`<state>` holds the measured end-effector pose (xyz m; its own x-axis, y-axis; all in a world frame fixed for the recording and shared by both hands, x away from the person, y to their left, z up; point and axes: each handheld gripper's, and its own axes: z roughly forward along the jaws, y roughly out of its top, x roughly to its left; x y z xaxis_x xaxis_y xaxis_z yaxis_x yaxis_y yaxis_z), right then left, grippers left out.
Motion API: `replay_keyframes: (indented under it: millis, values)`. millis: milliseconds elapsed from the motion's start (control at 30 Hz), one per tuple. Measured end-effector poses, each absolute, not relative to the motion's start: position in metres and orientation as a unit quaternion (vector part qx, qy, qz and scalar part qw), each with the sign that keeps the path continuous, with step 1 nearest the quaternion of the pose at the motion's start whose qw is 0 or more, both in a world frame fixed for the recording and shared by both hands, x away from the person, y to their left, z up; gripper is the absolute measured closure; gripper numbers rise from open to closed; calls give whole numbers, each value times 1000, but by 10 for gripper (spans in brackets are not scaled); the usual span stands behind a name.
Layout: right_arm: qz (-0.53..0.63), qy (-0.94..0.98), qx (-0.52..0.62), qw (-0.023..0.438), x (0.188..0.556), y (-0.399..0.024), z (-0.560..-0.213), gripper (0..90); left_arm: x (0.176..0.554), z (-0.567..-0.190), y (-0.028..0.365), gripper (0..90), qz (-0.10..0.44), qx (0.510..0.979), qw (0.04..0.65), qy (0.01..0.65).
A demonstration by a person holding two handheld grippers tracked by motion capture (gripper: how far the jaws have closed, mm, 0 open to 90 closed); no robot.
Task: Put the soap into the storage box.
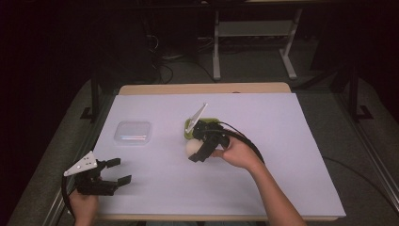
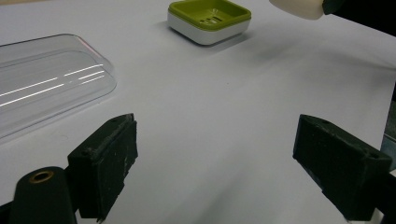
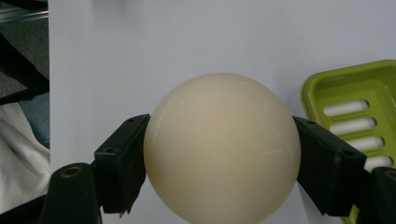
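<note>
Though tool-gripped, smooth cream ball

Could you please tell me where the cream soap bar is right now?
The cream soap bar sits clamped in the right tongs, near the table's middle in the high view, just beside the green soap dish.

A table with a light wooden top carries a large white sheet that covers nearly all of it; a strip of bare wood shows along the far edge. On the sheet, left of the middle, lies a clear plastic lid or shallow box, flat and rectangular. Right of it, near the centre, sits a green soap dish with a white base and slotted floor.
</note>
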<state>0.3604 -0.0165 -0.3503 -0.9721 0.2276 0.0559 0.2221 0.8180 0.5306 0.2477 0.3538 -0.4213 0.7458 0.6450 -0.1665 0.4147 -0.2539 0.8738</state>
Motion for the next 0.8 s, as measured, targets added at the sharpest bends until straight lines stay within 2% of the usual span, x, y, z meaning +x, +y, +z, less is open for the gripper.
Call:
replay_keyframes:
  millis: [800]
  values:
    - [277,951,132,24,383,-23,-329,233,247,-421,354,132,115,782,510,339]
